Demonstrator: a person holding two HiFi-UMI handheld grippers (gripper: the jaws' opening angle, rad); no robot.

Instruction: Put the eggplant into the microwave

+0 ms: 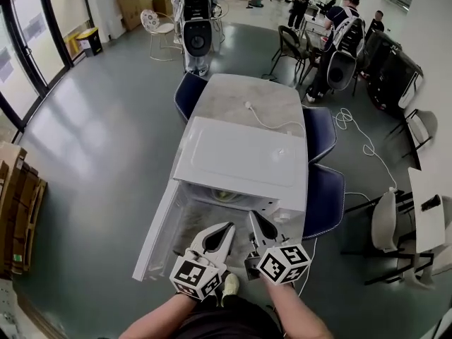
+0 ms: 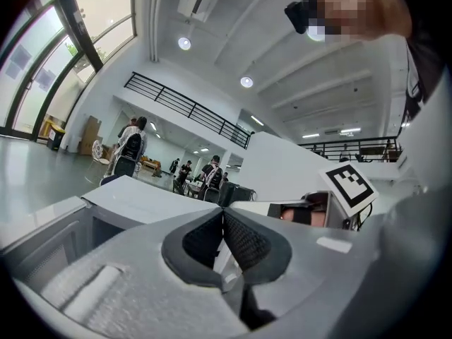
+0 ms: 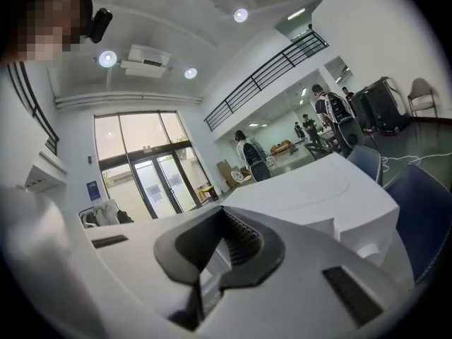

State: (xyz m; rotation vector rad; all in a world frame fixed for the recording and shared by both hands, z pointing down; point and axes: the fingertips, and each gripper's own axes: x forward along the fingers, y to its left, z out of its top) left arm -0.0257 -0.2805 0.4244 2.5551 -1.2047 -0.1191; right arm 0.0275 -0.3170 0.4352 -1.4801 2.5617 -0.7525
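Note:
A white microwave (image 1: 240,162) stands on a grey table (image 1: 247,97) with its door (image 1: 161,226) swung open to the left. Part of a pale turntable (image 1: 224,195) shows inside the cavity. No eggplant is visible in any view. My left gripper (image 1: 228,227) and right gripper (image 1: 253,217) hang side by side just in front of the open cavity, both shut and holding nothing. In the left gripper view the jaws (image 2: 223,215) meet in front of the microwave (image 2: 134,198). In the right gripper view the shut jaws (image 3: 223,212) point past the microwave's top (image 3: 311,189).
Blue chairs (image 1: 322,198) stand along the table's right side and another (image 1: 188,93) at its far left corner. A white cable (image 1: 272,124) runs over the tabletop behind the microwave. People and office chairs (image 1: 338,63) are at the back of the room.

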